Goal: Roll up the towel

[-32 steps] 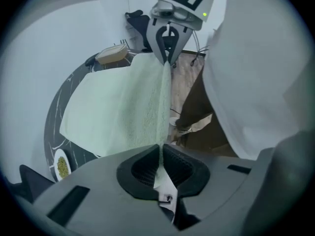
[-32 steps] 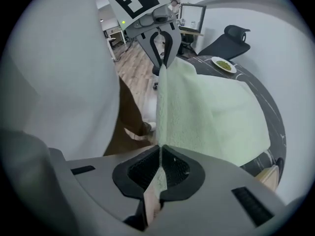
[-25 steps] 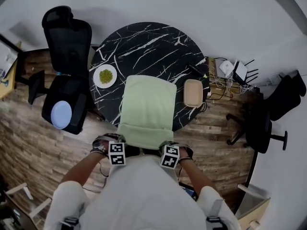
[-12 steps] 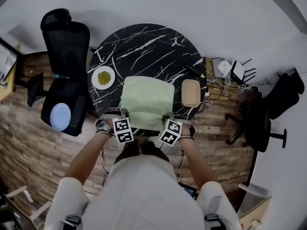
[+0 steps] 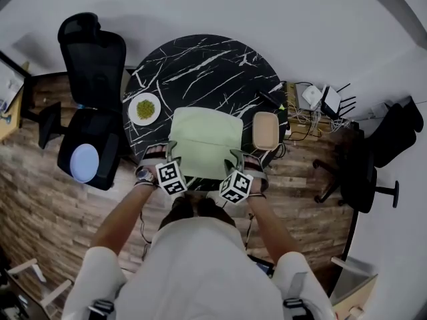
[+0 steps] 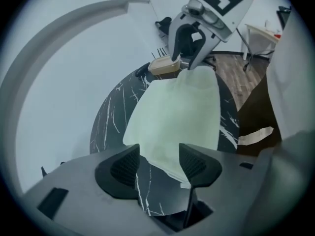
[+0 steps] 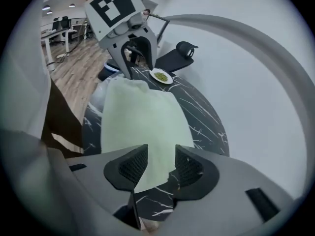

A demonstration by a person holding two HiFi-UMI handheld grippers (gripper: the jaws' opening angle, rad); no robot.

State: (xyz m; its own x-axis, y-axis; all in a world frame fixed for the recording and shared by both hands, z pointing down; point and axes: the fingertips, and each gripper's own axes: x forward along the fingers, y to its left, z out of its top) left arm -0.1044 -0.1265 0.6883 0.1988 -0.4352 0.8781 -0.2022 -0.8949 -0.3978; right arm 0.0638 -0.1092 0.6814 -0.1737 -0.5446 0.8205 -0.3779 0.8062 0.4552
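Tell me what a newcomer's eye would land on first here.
The pale green towel on the round black marble table stands out first. The left gripper and right gripper sit at its near corners; their jaws have just been opening, with towel edge between them, unpinched. A white plate of green food lies left of the towel, a tan container right of it.

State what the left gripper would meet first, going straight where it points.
Probably the near corner of the towel, between the jaws of the left gripper, which have just been opening; table beneath.
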